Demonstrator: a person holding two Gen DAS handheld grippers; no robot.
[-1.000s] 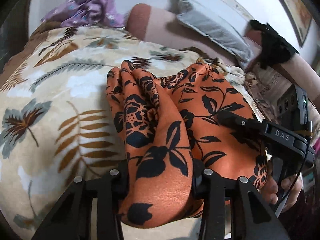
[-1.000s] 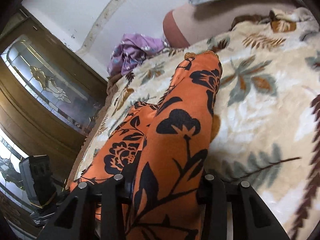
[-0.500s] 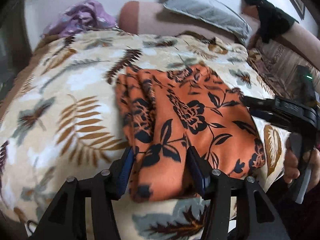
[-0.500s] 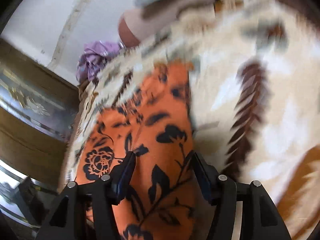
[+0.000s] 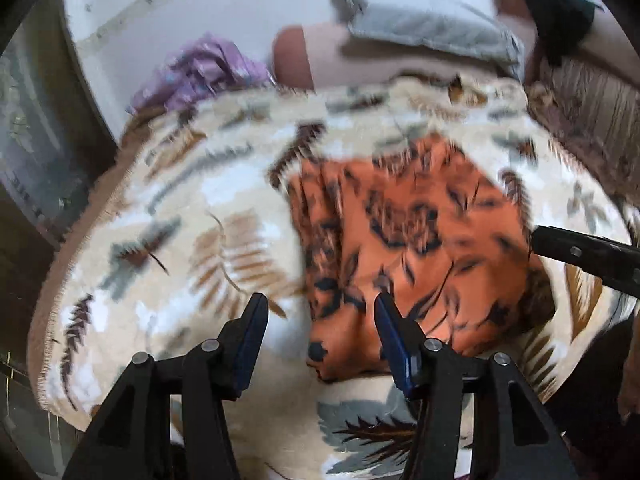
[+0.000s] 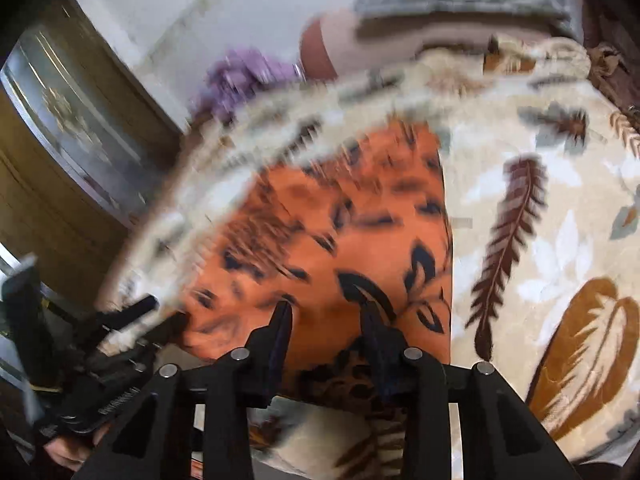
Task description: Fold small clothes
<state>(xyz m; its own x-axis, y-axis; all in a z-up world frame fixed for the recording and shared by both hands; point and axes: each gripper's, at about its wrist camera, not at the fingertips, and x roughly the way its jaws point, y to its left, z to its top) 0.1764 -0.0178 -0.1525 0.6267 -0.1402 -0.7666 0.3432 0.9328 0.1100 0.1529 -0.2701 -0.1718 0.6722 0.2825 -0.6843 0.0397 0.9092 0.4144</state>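
Surface: cream leaf-print blanket (image 5: 168, 240) covered the bed.
Garment: orange floral cloth (image 5: 420, 248) lay folded on it.
Left gripper (image 5: 320, 312): wide, empty.
Right gripper (image 6: 326, 316): parted, empty.
Room: grey pillow (image 5: 428, 28), purple cloth (image 5: 200, 72) behind.

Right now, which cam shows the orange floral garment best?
Left wrist: the orange, black-flowered folded garment lies whole on the leaf-print blanket, all edges visible, though blurred. Right wrist shows it closer, its near edge hidden behind the right tool.
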